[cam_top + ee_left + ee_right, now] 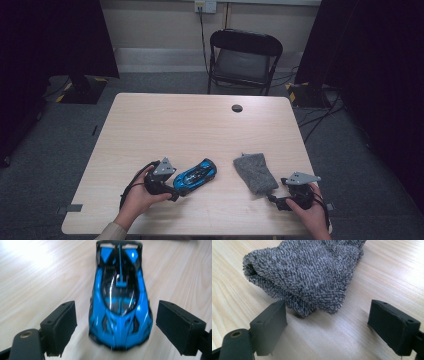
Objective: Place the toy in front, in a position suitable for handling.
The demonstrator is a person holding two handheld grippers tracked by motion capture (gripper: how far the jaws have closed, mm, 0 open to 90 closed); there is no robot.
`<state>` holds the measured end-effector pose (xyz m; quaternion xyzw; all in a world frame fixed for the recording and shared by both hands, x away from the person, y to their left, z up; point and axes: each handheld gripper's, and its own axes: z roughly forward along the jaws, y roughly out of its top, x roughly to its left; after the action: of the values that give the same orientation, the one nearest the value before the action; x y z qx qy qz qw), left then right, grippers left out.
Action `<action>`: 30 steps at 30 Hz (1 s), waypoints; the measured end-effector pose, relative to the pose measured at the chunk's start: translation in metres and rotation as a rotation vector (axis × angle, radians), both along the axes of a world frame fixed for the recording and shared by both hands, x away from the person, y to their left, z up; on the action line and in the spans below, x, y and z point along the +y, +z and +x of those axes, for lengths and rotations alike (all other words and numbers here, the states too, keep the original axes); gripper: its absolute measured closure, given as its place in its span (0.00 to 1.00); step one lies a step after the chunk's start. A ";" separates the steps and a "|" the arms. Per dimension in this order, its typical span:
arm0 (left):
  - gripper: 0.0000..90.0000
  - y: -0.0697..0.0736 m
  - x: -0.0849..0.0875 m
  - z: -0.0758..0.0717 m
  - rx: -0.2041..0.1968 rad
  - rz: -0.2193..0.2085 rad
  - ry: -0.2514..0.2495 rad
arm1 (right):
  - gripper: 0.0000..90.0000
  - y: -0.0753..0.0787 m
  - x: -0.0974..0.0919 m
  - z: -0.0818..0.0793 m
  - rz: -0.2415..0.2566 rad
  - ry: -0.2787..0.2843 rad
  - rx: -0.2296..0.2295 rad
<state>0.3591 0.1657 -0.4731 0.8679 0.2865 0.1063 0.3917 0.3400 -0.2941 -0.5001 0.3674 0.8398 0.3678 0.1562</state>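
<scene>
A blue and black toy car [196, 175] [120, 295] lies on the wooden table [190, 125] near its front edge. My left gripper [176, 189] [116, 326] is open, and the car's near end sits between its jaws without touching them. To the right lies a folded grey terry cloth [255, 172] [307, 272]. My right gripper [274, 198] [328, 326] is open just short of the cloth's near edge, with bare table between its jaws.
A black folding chair [243, 60] stands beyond the far edge of the table. A dark round cable hole [237, 108] sits near the far edge. Dark curtains hang at both sides, and cables run over the grey floor at the right.
</scene>
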 end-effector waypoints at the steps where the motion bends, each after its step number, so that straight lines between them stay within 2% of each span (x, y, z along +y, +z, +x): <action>1: 0.18 -0.003 0.005 -0.004 0.013 -0.001 0.001 | 0.16 0.000 0.000 0.000 0.000 0.000 0.000; 5: 0.18 -0.009 0.010 -0.009 0.015 0.014 -0.006 | 0.16 0.000 0.000 0.000 0.000 0.000 0.000; 10: 0.18 -0.019 0.009 -0.009 0.035 0.022 -0.003 | 0.16 0.000 0.000 0.000 0.000 -0.001 0.000; 16: 0.18 -0.023 0.004 -0.005 0.020 0.017 -0.003 | 0.16 0.000 0.000 0.000 0.000 -0.001 0.000; 23: 0.18 -0.024 -0.003 -0.006 -0.011 0.042 -0.034 | 0.16 0.000 0.000 0.000 0.000 -0.002 0.000; 30: 0.18 -0.026 -0.006 -0.005 -0.023 0.024 -0.028 | 0.16 0.000 0.000 0.000 0.000 -0.002 0.000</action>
<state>0.3545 0.1597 -0.4994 0.8751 0.2685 0.1140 0.3861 0.3400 -0.2940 -0.5001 0.3681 0.8396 0.3676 0.1565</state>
